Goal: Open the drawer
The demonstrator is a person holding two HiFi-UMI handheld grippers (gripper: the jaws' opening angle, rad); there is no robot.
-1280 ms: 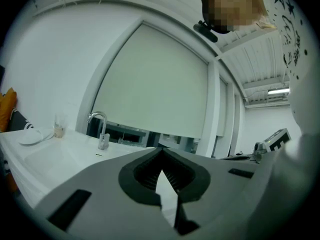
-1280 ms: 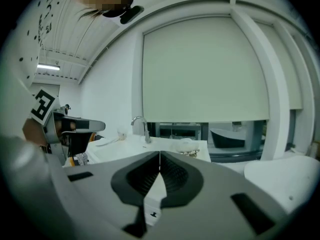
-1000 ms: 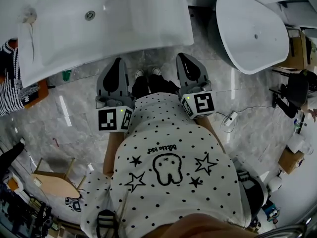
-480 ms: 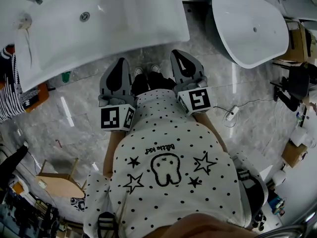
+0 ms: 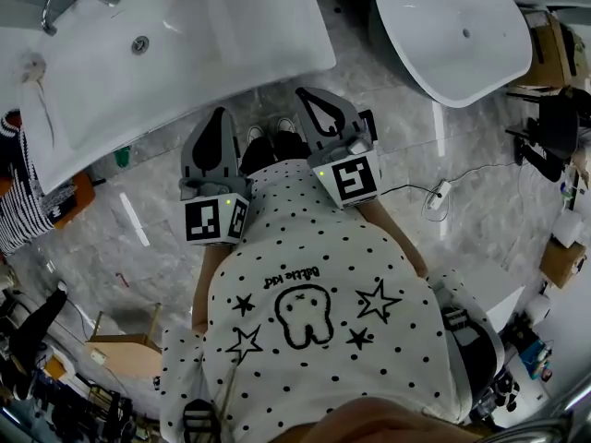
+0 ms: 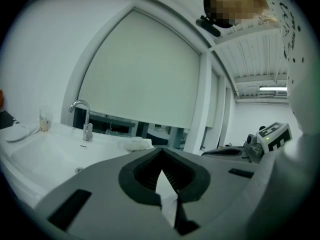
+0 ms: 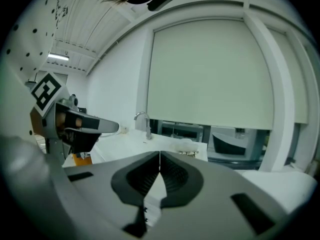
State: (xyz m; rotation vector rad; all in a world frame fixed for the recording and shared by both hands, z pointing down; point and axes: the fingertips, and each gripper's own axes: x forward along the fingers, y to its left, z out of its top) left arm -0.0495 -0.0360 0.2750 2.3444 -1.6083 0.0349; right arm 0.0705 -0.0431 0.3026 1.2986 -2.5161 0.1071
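Past closed left gripper (image 6: 161, 157), window blind (image 6: 145, 79), unseen from head view

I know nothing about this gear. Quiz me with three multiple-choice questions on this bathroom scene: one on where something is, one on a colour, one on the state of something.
1. In the head view, on which side of the sink does the tub lie?
A. left
B. underneath
C. right

2. What colour is the sink?
A. white
B. black
C. green

3. On the left gripper, the jaws are:
A. wide apart
B. shut and empty
C. shut on a towel

Answers:
1 C: the tub fills the upper right and the sink the upper left.
2 A: its basin is plain white.
3 B: the jaw tips meet with nothing between them.
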